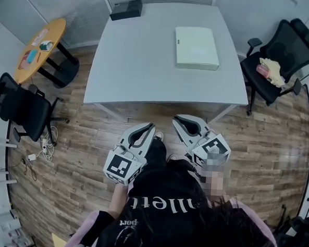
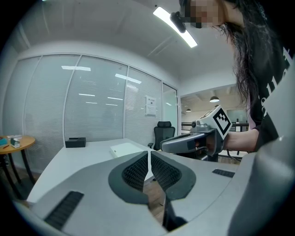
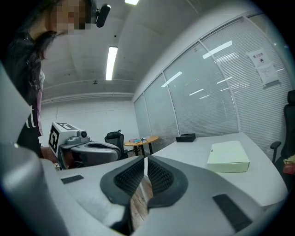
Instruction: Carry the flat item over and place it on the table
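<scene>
From the head view I see the whole layout. The pale green flat rectangular box (image 1: 196, 48) lies on the light grey square table (image 1: 142, 72), right of centre and toward the far side. A small black box (image 1: 126, 9) sits at the table's far left corner. My left gripper (image 1: 150, 127) and right gripper (image 1: 177, 119) hang side by side over the wood-plank floor (image 1: 91, 137), short of the table's near edge. Only this view shows the black office chair with a yellow bundle on its seat (image 1: 277, 57) to the right. It also shows a second black chair (image 1: 18, 107) and loose cables (image 1: 42, 145) to the left.

The left gripper view has its jaws clenched together with nothing between them. The table edge stands directly ahead. This view adds a glass partition with blinds (image 2: 97, 106) behind the table and a paper notice (image 2: 151, 105) on the glass.

The right gripper view likewise has its pads pressed together on nothing. The flat box rests apart from them on the tabletop, and a round wooden side table (image 3: 142, 140) shows beyond the other gripper.
</scene>
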`<state>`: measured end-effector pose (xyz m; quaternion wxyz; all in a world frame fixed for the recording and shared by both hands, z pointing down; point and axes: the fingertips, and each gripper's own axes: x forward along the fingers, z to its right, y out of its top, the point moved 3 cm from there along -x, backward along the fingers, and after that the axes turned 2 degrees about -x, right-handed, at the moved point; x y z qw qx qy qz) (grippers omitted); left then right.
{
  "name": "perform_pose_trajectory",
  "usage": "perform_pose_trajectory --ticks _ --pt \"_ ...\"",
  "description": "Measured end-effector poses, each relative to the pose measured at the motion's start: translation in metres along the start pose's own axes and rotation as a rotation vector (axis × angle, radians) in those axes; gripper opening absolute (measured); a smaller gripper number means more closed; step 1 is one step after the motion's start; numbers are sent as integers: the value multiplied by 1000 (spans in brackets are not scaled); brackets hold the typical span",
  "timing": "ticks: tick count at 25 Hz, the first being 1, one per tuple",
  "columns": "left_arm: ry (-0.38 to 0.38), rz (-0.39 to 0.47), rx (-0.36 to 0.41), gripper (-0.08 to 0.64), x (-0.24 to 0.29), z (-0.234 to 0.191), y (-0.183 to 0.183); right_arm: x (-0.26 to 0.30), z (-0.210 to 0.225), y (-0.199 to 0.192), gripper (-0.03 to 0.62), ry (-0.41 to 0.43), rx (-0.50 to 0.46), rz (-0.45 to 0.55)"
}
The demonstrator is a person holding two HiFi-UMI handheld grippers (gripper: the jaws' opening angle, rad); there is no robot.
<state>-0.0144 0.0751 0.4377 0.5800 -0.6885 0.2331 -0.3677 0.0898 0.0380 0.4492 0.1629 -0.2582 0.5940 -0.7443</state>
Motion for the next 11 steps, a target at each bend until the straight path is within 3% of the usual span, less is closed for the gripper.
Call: perform_pose_trajectory --ticks 11 --pt "-3 3 2 37 -4 -2 -2 6 -6 -1 37 14 -8 -7"
